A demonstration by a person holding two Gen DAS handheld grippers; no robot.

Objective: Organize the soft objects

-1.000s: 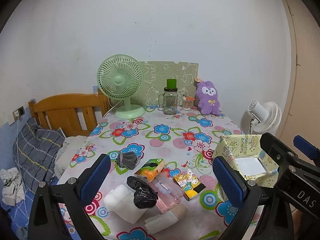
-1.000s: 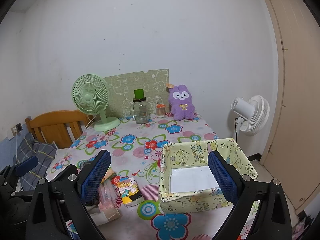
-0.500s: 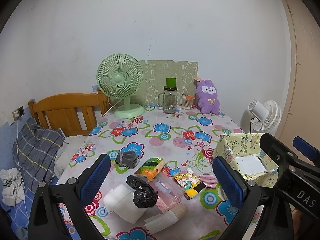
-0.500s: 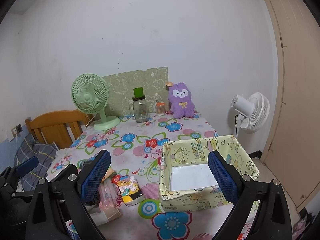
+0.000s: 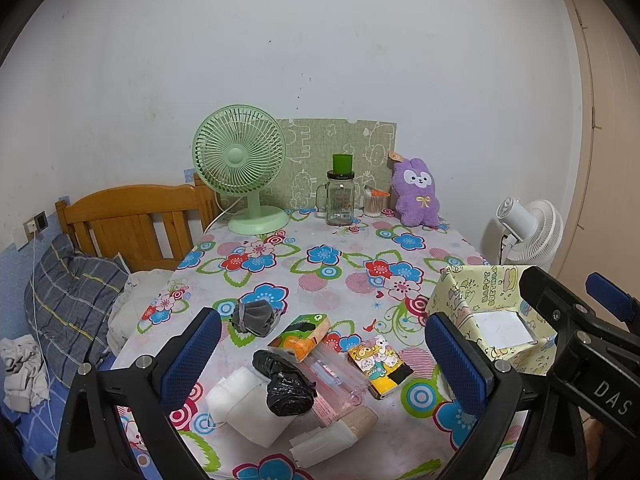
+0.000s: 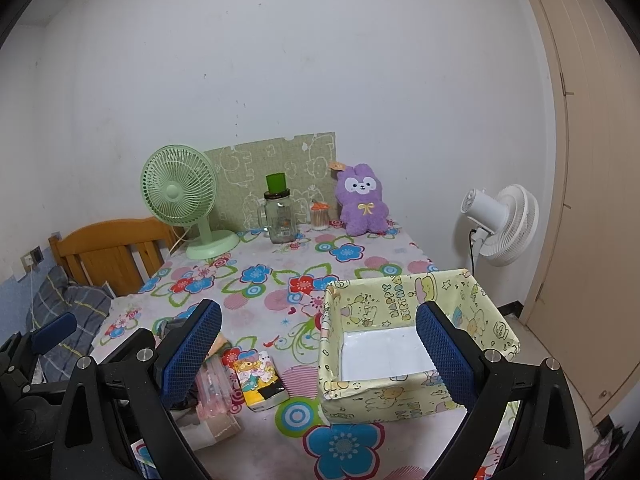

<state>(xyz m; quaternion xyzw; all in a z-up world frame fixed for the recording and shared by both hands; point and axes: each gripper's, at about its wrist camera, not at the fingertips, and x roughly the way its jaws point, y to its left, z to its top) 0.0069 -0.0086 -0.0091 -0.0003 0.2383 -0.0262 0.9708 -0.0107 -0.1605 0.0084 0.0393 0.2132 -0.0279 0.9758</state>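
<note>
Soft, even indoor light, faint shadows, sharp focus, strong fisheye bending and black vignette at the corners.

Both grippers raised, jaws wide apart, nothing held.
Left gripper [image 5: 324, 360]: blue-padded fingers [image 5: 194, 354] spread wide, nothing between them. Right gripper [image 6: 318, 354]: fingers [image 6: 444, 354] equally spread; its black frame shows at the right edge of the left wrist view.

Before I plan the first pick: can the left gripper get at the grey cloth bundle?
Probably yes. The left gripper is open and holds nothing, and the grey cloth bundle lies alone on the tablecloth beyond its left finger, apart from the pile, with nothing on top of it.
</note>
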